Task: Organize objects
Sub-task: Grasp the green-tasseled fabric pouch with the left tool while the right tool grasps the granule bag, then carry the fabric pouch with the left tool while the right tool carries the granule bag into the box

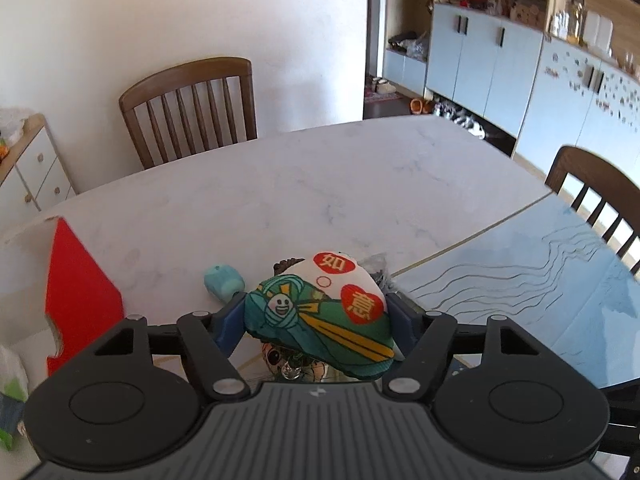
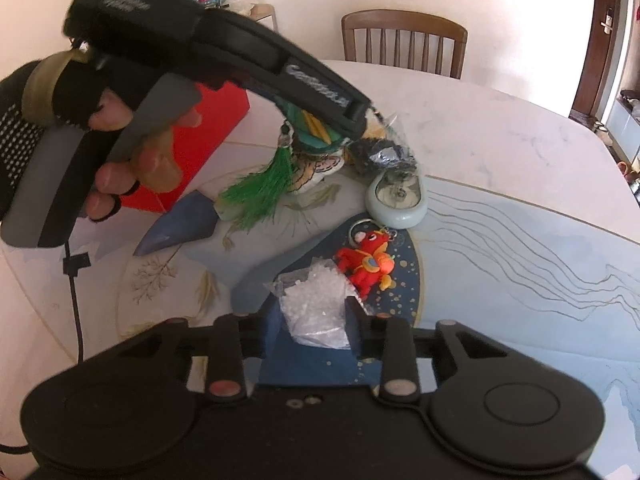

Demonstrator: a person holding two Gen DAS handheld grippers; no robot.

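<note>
Two grips at once worry me. My left gripper pinches the green embroidered sachet above the table; its tassel could snag. My right gripper squeezes a slippery bag of clear beads that may slide out.

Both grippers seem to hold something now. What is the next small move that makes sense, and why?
Probably lift both straight up a little. The left gripper is closed on the green embroidered pouch, whose green tassel still trails among other items. The right gripper is closed on the bag of clear granules, beside the red toy keychain. Rising first should avoid dragging neighbours.
</note>
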